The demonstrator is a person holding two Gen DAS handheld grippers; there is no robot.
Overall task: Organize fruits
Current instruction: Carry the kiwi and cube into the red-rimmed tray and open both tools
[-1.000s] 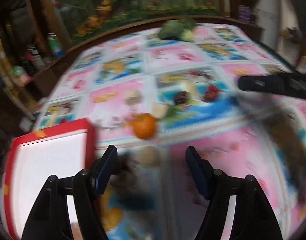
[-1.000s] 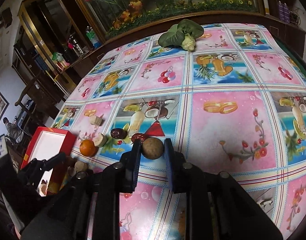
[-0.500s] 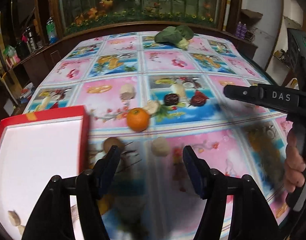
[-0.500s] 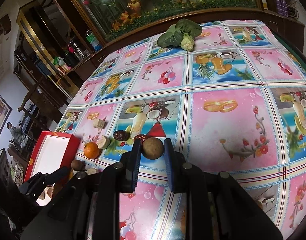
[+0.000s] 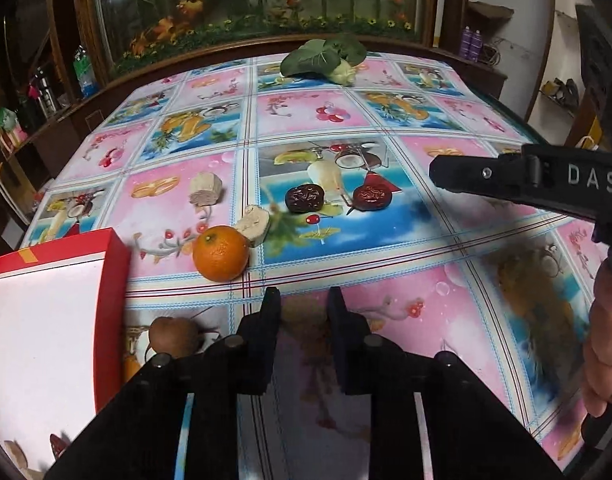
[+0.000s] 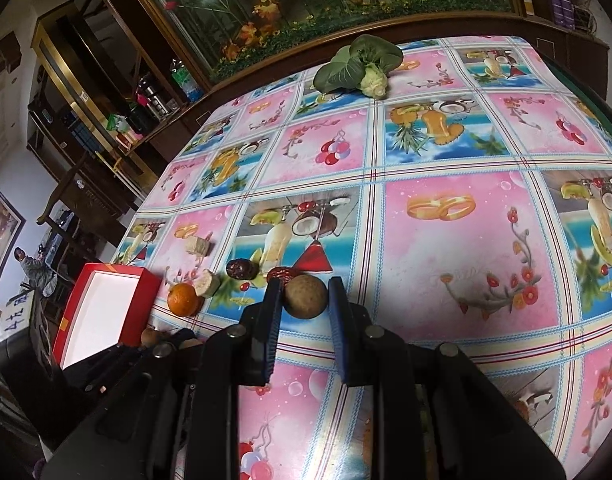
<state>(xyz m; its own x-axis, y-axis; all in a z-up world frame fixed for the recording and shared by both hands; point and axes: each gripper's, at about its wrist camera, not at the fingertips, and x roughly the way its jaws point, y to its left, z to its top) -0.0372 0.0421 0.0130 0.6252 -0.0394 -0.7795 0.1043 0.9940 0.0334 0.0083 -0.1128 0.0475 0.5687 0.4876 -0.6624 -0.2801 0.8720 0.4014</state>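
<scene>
Room: dark wood cabinets and a long glass case of plants and orange flowers stand behind the table.
Surface: the table (image 5: 317, 116) wears a glossy cloth of pink and blue fruit squares.
Hard to see: in the left wrist view a blurred brownish fruit (image 5: 304, 314) sits between the fingers; its kind I cannot tell.
Cut off: the red box (image 5: 114, 280) with white inside leaves the frame at near left; small pieces in its near corner are too cropped to name.
Half hidden: a brown round fruit (image 5: 174, 334) lies just beside the box, partly behind the left gripper's body.
Left gripper (image 5: 304, 304): low over the near cloth, tilted down, fingers drawn together on the blurred fruit.
Right gripper (image 6: 306, 294): tilted down, clamped on a round tan fruit (image 6: 306, 295) over the cloth.
Hand (image 5: 605, 344): at the right edge, wrapped on the right gripper's handle.
Fruits left: an orange (image 5: 220, 253) near the box, two pale chunks (image 5: 254, 224) beyond it, two dark red dates (image 5: 304, 198) further right.
Far end: a leafy green vegetable (image 5: 325, 58).
</scene>
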